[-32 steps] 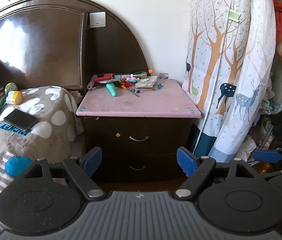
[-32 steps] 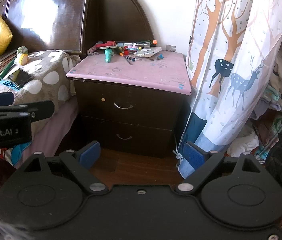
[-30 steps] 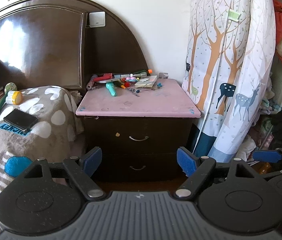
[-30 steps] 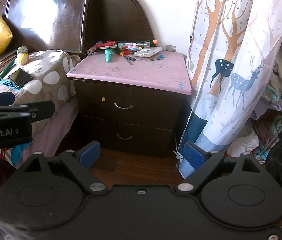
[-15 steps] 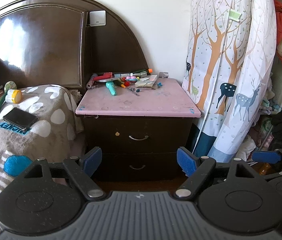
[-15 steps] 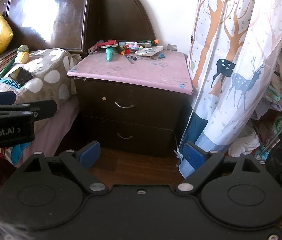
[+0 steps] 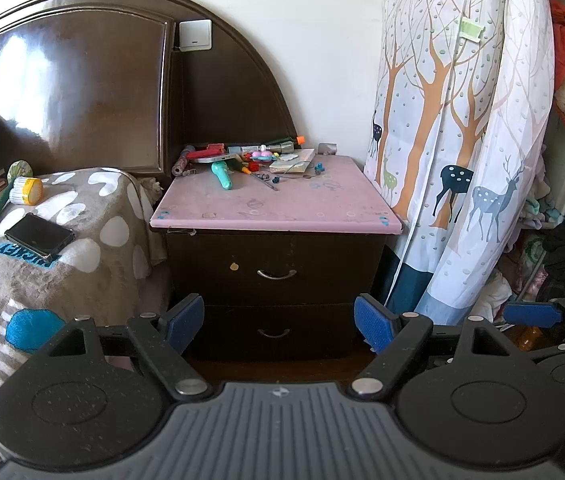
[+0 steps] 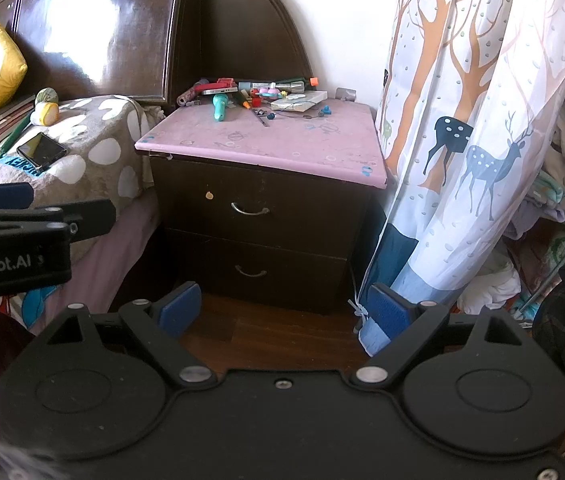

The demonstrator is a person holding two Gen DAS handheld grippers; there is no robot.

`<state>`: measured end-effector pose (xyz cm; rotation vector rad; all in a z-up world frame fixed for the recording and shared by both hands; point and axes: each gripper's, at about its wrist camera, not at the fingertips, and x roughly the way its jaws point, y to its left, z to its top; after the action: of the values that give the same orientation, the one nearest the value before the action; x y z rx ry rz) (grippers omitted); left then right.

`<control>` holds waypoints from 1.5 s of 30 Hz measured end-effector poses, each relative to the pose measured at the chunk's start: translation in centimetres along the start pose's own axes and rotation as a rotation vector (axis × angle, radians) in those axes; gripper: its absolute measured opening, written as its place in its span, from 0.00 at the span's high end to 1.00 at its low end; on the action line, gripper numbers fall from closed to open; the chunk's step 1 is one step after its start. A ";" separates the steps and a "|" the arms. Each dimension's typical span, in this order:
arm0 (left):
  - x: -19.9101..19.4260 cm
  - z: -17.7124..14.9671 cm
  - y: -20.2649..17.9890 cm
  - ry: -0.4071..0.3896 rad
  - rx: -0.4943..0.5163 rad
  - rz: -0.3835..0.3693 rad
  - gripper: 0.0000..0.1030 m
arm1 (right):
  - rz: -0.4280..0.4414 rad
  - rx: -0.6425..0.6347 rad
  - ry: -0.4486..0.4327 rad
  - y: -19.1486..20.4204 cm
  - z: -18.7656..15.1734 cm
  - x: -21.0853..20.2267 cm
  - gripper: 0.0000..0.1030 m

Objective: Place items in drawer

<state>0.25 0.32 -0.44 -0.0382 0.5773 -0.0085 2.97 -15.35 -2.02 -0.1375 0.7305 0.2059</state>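
Nothing had shifted since the earlier frames: I held my left tool (image 7: 278, 322) and right tool (image 8: 282, 312) wide apart and empty, short of the nightstand's shut upper drawer (image 7: 276, 266), bare floor (image 8: 278, 338) between, clutter (image 7: 250, 160) along the pink worktop's (image 7: 278, 208) far edge.

Glossy wood headboard (image 7: 82, 92); matt pink nightstand top (image 7: 282, 204); metal handles (image 7: 277, 275).
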 end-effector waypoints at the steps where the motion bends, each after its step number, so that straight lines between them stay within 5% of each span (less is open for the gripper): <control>1: 0.0 0.0 0.0 0.000 0.000 0.000 0.20 | 0.000 0.001 -0.001 0.0 0.0 0.0 0.11; 30: 0.6 0.3 0.4 -0.002 -0.005 -0.014 0.20 | 0.015 -0.024 0.009 0.3 0.3 0.6 0.11; 42: 5.8 1.5 2.3 0.045 -0.048 -0.044 0.20 | 0.068 0.020 0.002 -0.8 2.0 3.7 0.06; 45: 7.5 1.6 2.9 0.050 -0.050 -0.043 0.09 | 0.091 0.055 -0.007 -1.4 2.5 5.2 0.03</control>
<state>7.40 3.16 -3.26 -0.0988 0.6264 -0.0369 8.66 -15.54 -3.58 -0.0511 0.7352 0.2722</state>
